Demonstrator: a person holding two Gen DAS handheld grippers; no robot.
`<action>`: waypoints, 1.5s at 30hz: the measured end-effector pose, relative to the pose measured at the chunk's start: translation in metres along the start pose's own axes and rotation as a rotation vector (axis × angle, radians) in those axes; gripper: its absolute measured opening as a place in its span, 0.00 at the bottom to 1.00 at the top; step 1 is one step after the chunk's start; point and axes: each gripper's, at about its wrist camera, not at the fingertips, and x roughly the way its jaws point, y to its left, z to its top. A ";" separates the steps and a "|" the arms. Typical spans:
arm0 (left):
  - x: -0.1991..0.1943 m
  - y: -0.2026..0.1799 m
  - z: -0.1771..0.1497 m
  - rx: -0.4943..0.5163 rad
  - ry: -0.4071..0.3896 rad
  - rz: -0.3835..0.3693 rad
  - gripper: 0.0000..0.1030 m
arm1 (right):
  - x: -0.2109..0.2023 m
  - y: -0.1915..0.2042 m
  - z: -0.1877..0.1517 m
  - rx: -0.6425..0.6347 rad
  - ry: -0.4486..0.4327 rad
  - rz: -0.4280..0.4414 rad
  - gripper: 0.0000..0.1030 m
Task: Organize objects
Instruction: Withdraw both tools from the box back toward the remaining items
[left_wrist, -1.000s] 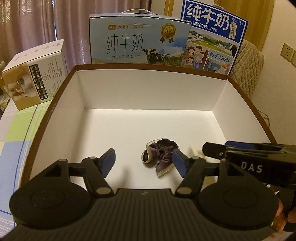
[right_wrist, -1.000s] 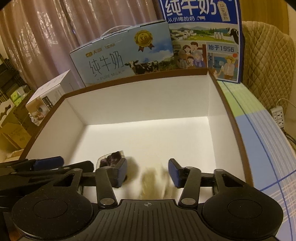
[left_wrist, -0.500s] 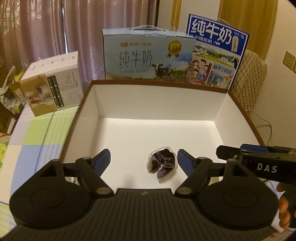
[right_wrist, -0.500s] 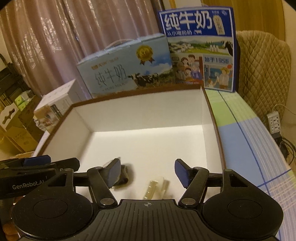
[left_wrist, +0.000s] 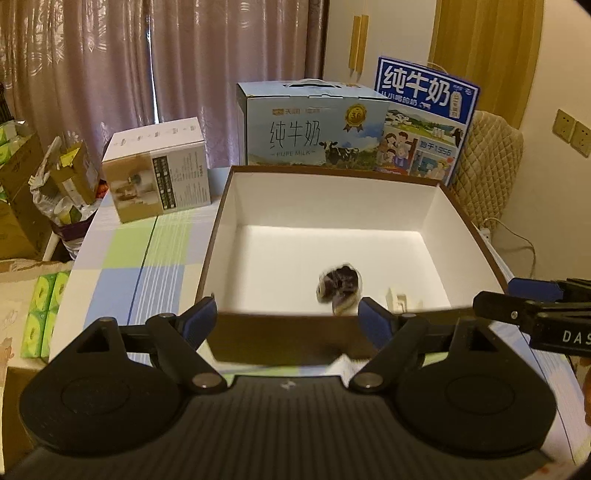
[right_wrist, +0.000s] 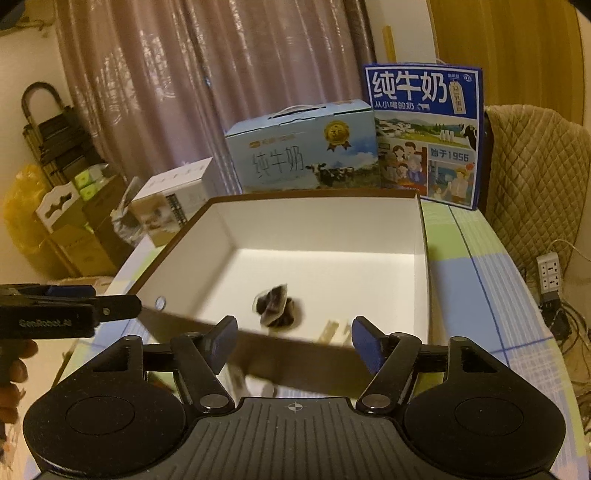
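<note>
A brown box with a white inside (left_wrist: 436, 221) (right_wrist: 225, 229) sits on the checked tablecloth. On its floor near the front wall lie a dark purple scrunchie in a clear wrapper (left_wrist: 340, 286) (right_wrist: 277, 306) and a small cream hair clip (left_wrist: 397, 297) (right_wrist: 334, 328) to its right. My left gripper (left_wrist: 286, 319) is open and empty, outside the box's front wall. My right gripper (right_wrist: 293, 341) is open and empty too, also just outside the front wall. Each gripper shows at the edge of the other's view.
Behind the box stand a light blue milk carton (left_wrist: 314, 125) (right_wrist: 306, 147) and a dark blue milk carton (left_wrist: 424, 118) (right_wrist: 424, 129). A white appliance box (left_wrist: 159, 170) stands at the left. Green tissue packs (left_wrist: 40, 314) lie left; a quilted chair (right_wrist: 535, 166) and power strip (right_wrist: 550, 273) right.
Both grippers have pulled back and up out of the box, leaving the scrunchie and the hair clip lying on its floor. Both stay open.
</note>
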 end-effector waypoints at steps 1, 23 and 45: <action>-0.006 0.001 -0.003 -0.001 0.002 -0.004 0.78 | -0.004 0.002 -0.003 -0.004 -0.002 0.002 0.64; -0.051 -0.006 -0.081 0.049 0.060 -0.036 0.79 | -0.027 0.021 -0.070 -0.021 0.144 0.041 0.64; -0.025 0.022 -0.128 0.120 0.174 -0.059 0.79 | 0.003 0.011 -0.093 -0.059 0.251 0.028 0.64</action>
